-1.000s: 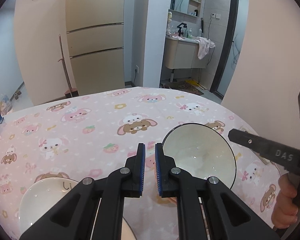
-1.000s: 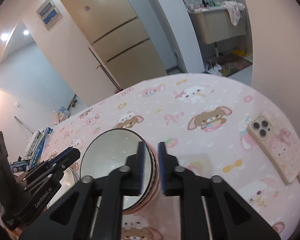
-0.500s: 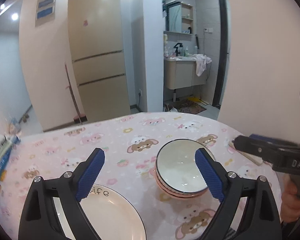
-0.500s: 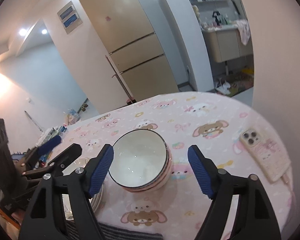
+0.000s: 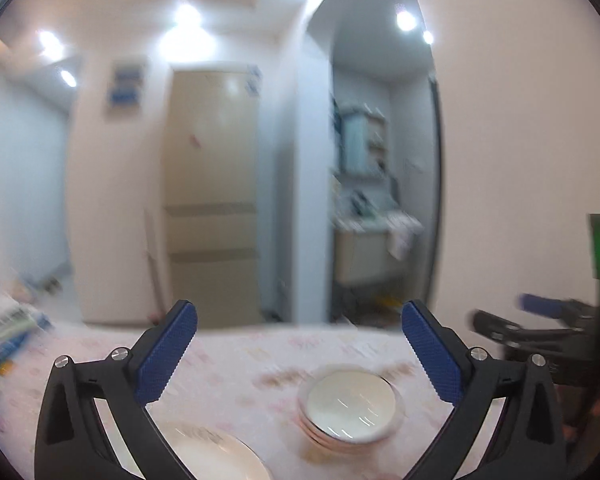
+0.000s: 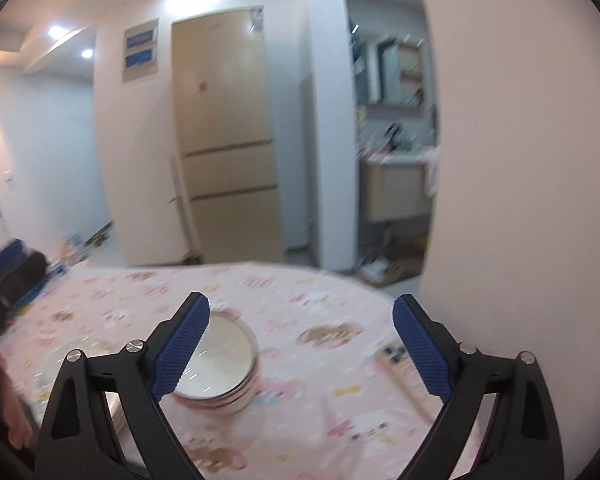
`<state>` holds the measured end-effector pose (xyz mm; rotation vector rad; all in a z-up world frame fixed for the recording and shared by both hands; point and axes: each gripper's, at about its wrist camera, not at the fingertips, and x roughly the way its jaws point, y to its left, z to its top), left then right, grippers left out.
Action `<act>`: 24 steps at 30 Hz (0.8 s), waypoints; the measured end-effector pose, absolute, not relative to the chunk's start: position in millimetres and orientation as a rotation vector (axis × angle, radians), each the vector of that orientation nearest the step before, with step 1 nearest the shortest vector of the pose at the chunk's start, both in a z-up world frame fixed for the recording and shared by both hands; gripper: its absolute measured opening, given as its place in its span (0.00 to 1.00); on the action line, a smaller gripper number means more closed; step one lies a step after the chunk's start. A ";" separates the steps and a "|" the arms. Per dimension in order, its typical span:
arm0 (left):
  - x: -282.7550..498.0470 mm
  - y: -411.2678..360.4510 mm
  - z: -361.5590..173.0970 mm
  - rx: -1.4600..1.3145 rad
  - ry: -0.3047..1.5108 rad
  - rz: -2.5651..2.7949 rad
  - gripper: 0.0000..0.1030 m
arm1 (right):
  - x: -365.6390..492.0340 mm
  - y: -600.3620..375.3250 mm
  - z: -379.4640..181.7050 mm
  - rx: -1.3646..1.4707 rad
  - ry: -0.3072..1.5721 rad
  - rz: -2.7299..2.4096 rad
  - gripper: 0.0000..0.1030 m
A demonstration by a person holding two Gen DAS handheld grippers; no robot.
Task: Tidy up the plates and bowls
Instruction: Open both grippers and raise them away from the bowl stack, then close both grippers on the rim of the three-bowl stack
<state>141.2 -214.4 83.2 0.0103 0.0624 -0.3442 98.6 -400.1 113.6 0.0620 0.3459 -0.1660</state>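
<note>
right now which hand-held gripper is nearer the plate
Left. The left hand-held gripper hangs over the plate; the right hand-held gripper is by the stacked bowls. Both are opening, empty.

Stacked bowls and plates sitting on the tabletop

A stack of white bowls (image 5: 350, 412) with pinkish outsides is sitting upright on the tabletop (image 6: 300, 420); a white plate (image 5: 216, 456) is lying flat nearby, apart from it, both blurred.
</note>
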 end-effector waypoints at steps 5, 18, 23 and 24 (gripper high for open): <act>145.6 -214.4 82.9 0.093 0.046 -0.278 1.00 | 98.7 -399.6 113.3 0.025 0.299 -0.174 0.90; 163.0 -203.6 77.6 0.007 0.197 -0.394 1.00 | 94.8 -403.3 101.8 0.179 0.275 0.024 0.97; 193.8 -215.5 69.6 0.026 0.385 -0.403 1.00 | 124.8 -404.9 95.0 0.200 0.407 0.065 0.97; 202.5 -222.3 64.3 0.062 0.457 -0.411 1.00 | 132.0 -407.0 91.4 0.222 0.440 0.085 0.97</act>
